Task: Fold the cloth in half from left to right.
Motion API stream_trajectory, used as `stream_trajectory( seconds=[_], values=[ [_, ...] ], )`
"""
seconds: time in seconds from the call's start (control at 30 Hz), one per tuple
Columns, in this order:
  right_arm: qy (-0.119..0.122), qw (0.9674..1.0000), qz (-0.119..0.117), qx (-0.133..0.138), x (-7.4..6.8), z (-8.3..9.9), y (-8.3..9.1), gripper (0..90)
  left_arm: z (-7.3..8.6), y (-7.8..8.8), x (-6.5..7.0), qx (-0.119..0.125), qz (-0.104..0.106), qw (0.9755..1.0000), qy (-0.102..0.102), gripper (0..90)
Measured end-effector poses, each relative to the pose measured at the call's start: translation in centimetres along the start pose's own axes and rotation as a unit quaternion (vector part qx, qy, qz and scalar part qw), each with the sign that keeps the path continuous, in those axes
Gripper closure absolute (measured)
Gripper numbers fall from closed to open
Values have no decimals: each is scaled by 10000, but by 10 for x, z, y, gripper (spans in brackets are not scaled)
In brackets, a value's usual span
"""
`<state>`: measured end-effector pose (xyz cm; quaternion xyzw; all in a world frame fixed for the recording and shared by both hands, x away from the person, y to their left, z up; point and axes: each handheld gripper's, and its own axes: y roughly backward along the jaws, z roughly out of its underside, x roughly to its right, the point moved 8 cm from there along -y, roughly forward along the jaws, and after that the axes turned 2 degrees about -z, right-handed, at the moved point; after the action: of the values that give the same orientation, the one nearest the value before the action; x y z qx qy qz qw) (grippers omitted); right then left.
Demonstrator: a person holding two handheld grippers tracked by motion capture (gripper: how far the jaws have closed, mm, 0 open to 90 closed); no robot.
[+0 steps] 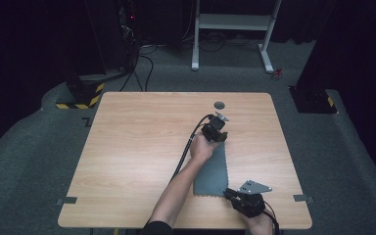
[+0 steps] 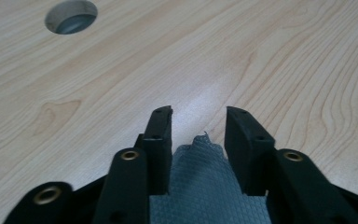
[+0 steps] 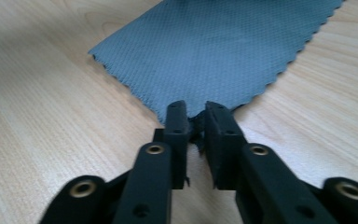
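A grey textured cloth (image 1: 212, 174) with zigzag edges lies flat on the wooden table (image 1: 137, 147), right of the middle. My left gripper (image 1: 220, 138) is at its far corner. In the left gripper view the jaws of that gripper (image 2: 198, 114) stand apart, and the raised cloth corner (image 2: 205, 182) sits loose between them. My right gripper (image 1: 227, 192) is at the near right corner. In the right gripper view a narrow gap shows between the jaws of this gripper (image 3: 196, 109). The crumpled tip of the cloth (image 3: 214, 51) lies in that gap.
A round cable hole (image 1: 219, 104) (image 2: 71, 17) sits in the table just beyond the left gripper. Grey tape marks (image 1: 67, 200) (image 1: 303, 198) lie near the front corners. On the floor behind stand a white frame (image 1: 232, 22) and a black-and-yellow base (image 1: 81, 95).
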<state>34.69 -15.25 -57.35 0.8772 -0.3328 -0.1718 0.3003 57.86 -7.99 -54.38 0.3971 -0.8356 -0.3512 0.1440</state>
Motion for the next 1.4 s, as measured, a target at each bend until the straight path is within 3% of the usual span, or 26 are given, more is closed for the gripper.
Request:
stream_trajectory(
  seconds=[0.2,0.37,0.43,0.57,0.7,0.9,1.13,1.23,1.4],
  values=[
    [-186,9996,95,189,13,-5,6,720,13,31,-14,81,-147,9998,89,521],
    [-169,9995,131,251,27,-17,4,691,45,62,-15,61,-208,9997,-147,482],
    [-136,9994,156,264,31,-23,0,673,65,75,-15,62,-212,9995,-204,474],
    [-12,9997,238,106,37,-33,-16,651,92,86,-16,82,-142,9998,-150,464],
    [151,9996,220,-15,40,-43,-31,635,107,88,-14,39,-136,9997,-175,456],
    [291,9992,198,-167,41,-43,-48,617,119,80,-19,-157,-236,9995,-119,450],
    [354,9989,240,-197,44,-40,-45,598,124,89,-22,-149,-380,9988,-271,433],
    [370,9988,253,-194,44,-41,-45,595,125,96,-16,-32,-249,9994,-228,428],
    [366,9988,265,-185,44,-41,-46,592,128,111,5,134,178,9996,-193,407]
  ],
)
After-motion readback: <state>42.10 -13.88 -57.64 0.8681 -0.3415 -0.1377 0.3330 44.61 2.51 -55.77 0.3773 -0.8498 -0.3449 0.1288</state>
